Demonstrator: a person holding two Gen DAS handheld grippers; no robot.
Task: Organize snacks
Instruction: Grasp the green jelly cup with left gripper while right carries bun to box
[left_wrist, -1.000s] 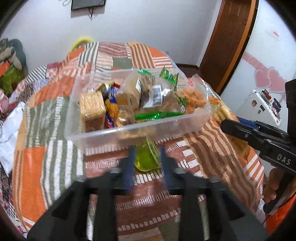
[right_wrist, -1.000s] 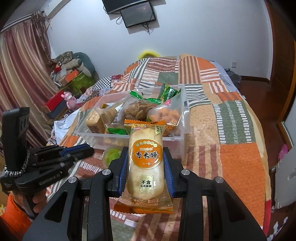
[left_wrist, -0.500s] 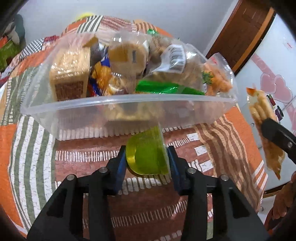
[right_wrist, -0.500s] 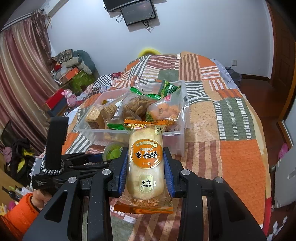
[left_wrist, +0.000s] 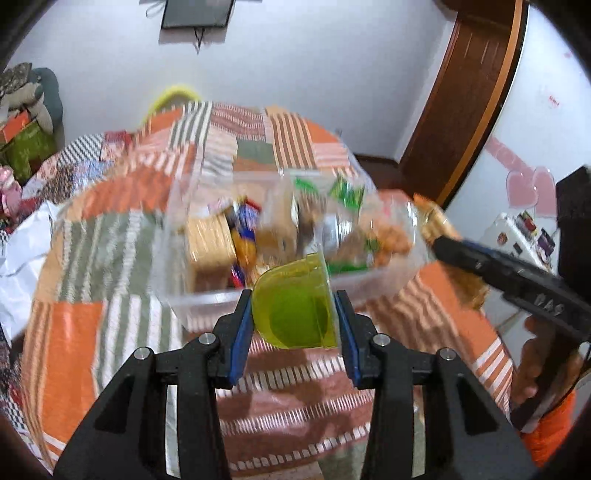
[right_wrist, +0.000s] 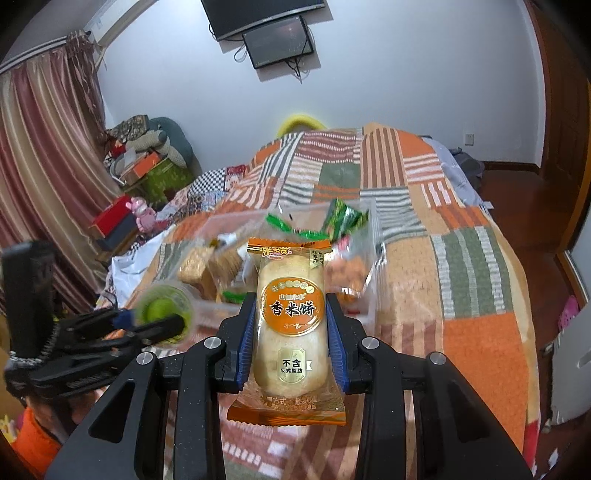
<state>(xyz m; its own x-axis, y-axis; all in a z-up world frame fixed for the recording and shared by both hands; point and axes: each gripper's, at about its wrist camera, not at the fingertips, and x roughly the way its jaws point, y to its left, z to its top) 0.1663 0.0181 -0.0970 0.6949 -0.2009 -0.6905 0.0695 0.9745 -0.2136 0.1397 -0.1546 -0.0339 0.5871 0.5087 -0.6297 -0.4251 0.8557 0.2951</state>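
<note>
My left gripper (left_wrist: 294, 314) is shut on a green jelly cup (left_wrist: 295, 304) and holds it lifted just in front of the clear plastic bin (left_wrist: 207, 299). The bin holds crackers (left_wrist: 208, 240), green packets and other wrapped snacks. My right gripper (right_wrist: 290, 328) is shut on an orange rice cracker packet (right_wrist: 291, 321), upright, just in front of the bin (right_wrist: 376, 251). The left gripper with the cup (right_wrist: 162, 308) shows in the right wrist view at lower left. The right gripper (left_wrist: 461, 254) shows at the right of the left wrist view.
The bin sits on a patchwork orange, green and striped quilt (right_wrist: 461, 266) covering a bed. Boxes and soft toys (right_wrist: 147, 162) pile up by the curtain on the left. A wooden door (left_wrist: 465, 92) and a white fridge (left_wrist: 524, 221) stand to the right.
My left gripper closed on the green jelly cup and lifted it off the quilt, up to the bin's front wall. My right gripper kept holding the rice cracker packet and rose slightly.
</note>
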